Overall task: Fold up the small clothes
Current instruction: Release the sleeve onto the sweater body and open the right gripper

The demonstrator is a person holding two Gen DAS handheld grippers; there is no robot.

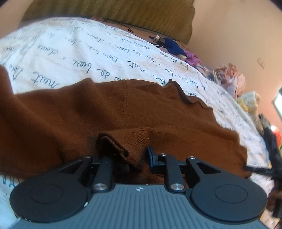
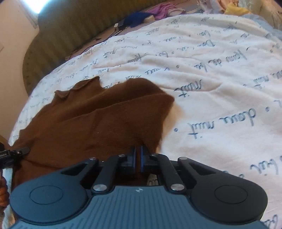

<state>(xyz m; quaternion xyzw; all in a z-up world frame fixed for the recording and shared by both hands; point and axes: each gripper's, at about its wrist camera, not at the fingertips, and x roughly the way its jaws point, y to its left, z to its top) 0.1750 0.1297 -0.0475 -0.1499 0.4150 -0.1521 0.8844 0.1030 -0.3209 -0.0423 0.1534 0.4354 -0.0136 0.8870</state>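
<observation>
A brown knit garment (image 1: 105,112) lies spread on a white blanket with blue handwriting print (image 1: 70,49). My left gripper (image 1: 130,158) is open, its jaws apart around a raised fold of the brown cloth at the near edge. In the right wrist view the same garment (image 2: 88,123) lies left of centre. My right gripper (image 2: 138,155) is shut on the garment's near edge. The left gripper's fingertip (image 2: 23,150) shows at the garment's far left corner.
An olive cushion (image 1: 123,14) lies along the far side of the bed. A blue cloth (image 1: 171,45), a purple cloth (image 1: 192,58) and a pile of pale clothes (image 1: 230,77) sit at the blanket's far edge. Cables (image 2: 105,37) run near the cushion.
</observation>
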